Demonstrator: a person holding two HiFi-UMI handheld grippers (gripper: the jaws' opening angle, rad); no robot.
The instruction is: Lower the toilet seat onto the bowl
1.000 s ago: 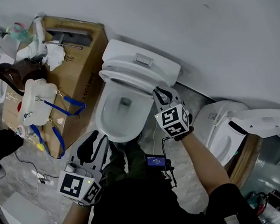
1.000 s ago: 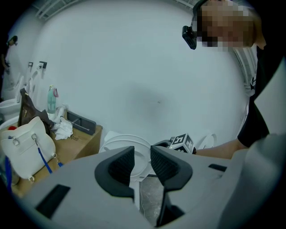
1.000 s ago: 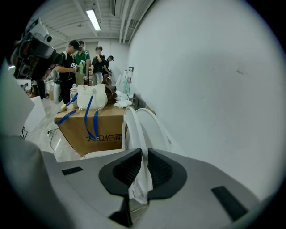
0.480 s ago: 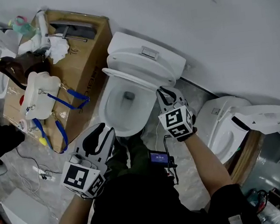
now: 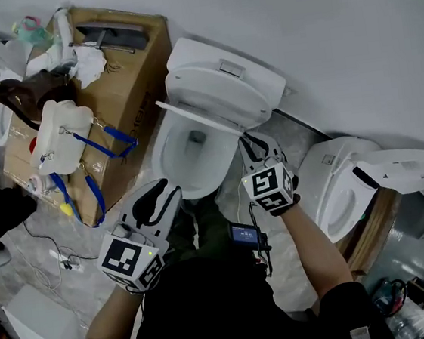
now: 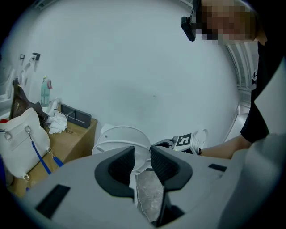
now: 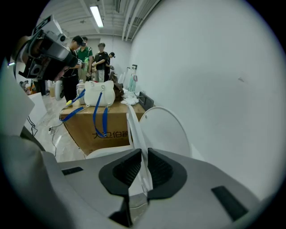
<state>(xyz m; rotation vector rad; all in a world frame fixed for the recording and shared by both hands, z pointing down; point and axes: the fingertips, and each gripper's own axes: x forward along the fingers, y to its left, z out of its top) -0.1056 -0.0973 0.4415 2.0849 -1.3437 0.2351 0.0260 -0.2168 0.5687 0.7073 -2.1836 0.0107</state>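
Keep right hand-held gripper [image 7: 142, 166] pinched on toilet seat [image 7: 135, 129], ease slowly onto bowl [image 5: 159, 160]; leave left hand-held gripper [image 6: 142, 157] spread

We record: toilet seat [image 5: 199, 118], smooth glossy white plastic; toilet bowl [image 5: 167, 162], glazed white, ceramic by its look; cardboard box [image 5: 136, 67] at left, matt brown; floor [image 5: 82, 233], polished grey marbled stone; wall [image 5: 335, 44], matt white.

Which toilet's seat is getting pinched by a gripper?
The middle toilet, next to the cardboard box. The right gripper is clamped on its half-raised seat. The toilet to its right stands untouched.
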